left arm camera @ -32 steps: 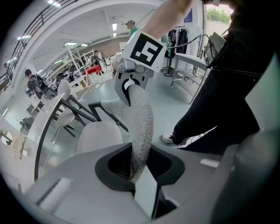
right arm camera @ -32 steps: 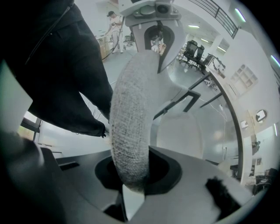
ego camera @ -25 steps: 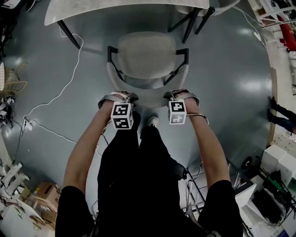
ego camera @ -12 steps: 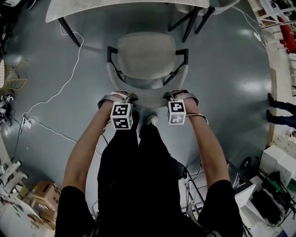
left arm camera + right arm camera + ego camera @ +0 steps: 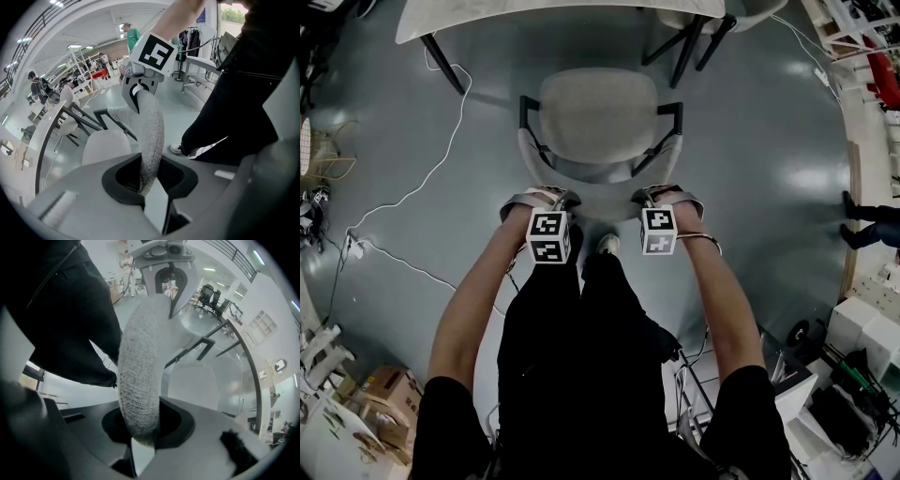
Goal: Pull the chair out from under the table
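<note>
The chair (image 5: 598, 117) stands apart from the table (image 5: 553, 14), person (image 5: 600, 375) behind it.

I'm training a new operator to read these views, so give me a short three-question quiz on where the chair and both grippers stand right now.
1. True or false: the left gripper and the right gripper are both shut on the backrest of the chair.
2. Multiple choice: seen from the head view, its seat is A) wholly beneath the table, B) clear of the table's edge, C) tipped on its side.
3. What runs across the floor left of the chair?
Key: 1 true; 2 B; 3 a white cable.
</note>
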A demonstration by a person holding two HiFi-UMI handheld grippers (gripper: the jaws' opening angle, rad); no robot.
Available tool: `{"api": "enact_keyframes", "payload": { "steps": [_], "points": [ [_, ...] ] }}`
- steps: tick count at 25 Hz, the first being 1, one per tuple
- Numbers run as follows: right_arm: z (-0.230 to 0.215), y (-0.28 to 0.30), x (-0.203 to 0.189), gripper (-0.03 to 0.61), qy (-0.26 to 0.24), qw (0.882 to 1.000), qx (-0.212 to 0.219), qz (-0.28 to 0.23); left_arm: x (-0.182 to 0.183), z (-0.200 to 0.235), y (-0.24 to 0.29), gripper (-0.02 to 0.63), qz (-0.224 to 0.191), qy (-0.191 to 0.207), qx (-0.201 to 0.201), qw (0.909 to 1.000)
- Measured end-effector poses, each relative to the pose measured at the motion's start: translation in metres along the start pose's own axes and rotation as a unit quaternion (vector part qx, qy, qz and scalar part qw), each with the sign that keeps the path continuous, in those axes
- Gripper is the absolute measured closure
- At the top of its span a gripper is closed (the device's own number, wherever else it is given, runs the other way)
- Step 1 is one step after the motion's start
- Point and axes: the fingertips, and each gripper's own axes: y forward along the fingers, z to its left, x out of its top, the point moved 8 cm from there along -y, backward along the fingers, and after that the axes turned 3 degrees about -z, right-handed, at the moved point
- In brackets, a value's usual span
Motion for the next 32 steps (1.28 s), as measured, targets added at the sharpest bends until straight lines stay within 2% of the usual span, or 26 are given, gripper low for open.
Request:
{"api": "enact_keyframes", "payload": {
  "steps": [32],
  "points": [
    [0.037, -0.004, 0.005, 0.505, -0.009, 1.0, 0.012, 0.012, 0.01, -0.037, 0.0, 0.531, 0.004, -0.006, -0.013, 0.9999]
  ]
}}
